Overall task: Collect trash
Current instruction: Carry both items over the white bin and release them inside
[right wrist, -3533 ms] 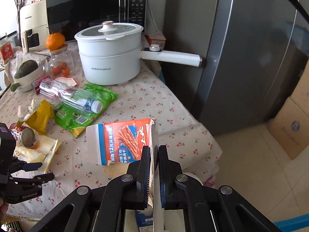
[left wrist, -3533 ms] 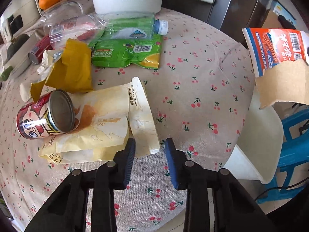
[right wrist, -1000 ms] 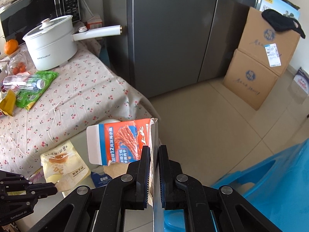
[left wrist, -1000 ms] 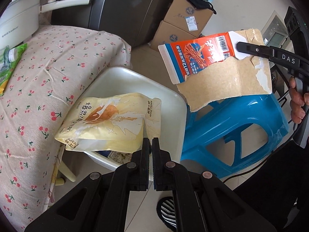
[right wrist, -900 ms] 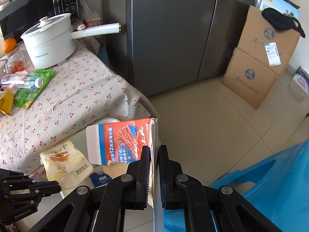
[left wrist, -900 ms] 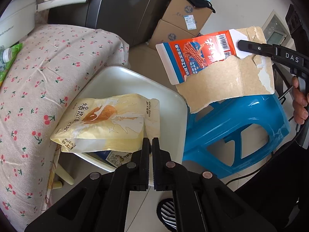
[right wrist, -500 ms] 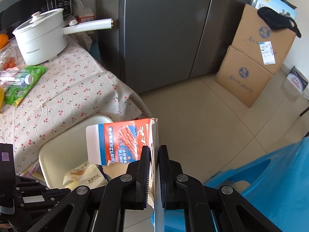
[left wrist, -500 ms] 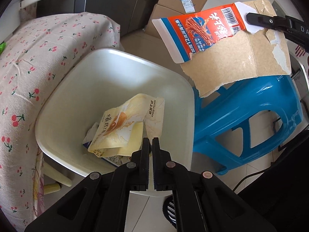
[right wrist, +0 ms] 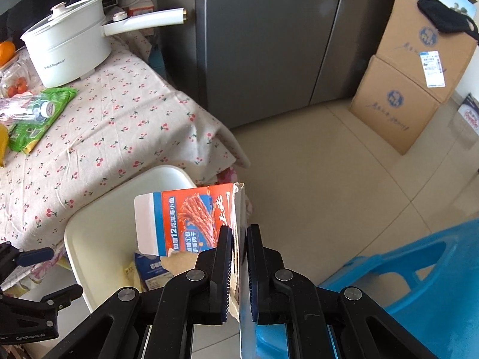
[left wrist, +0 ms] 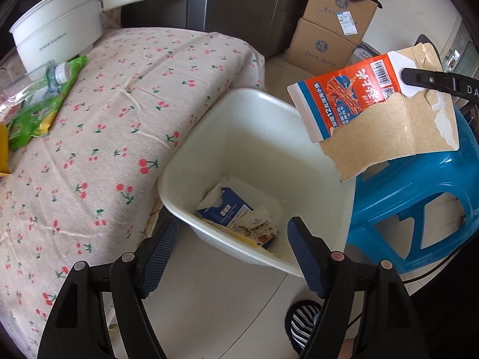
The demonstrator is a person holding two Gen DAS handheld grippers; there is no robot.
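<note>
The left hand-held gripper (left wrist: 232, 243) is held spread wide and empty directly above the near rim of the white bin (left wrist: 191, 137), with nothing between its blue pads. Such a pose suits a release over the opening: the bin stands on the floor just beside the hanging edge of the cherry-print cloth on the counter (left wrist: 98, 125), so trash lifted from the counter needs only a short carry sideways. Below and ahead of this gripper, a blue carton (left wrist: 227, 209) and a printed wrapper (left wrist: 260, 229) are seen lying on the bin's bottom.

The right hand-held gripper (right wrist: 239, 257) is clamped narrowly on the torn edge of a flattened orange snack box (right wrist: 191, 221), which is held upright ahead of its fingers. The box is kept above the bin's far side, over the opening and not over the blue stool (left wrist: 419, 191); it is judged that it is placed there so that it can be dropped in.

Farther off to the left gripper's left, a green wrapper (left wrist: 39, 107) and a clear plastic bottle (left wrist: 45, 83) are left on the counter beside the white pot (left wrist: 57, 30), so more collecting appears to be needed.
</note>
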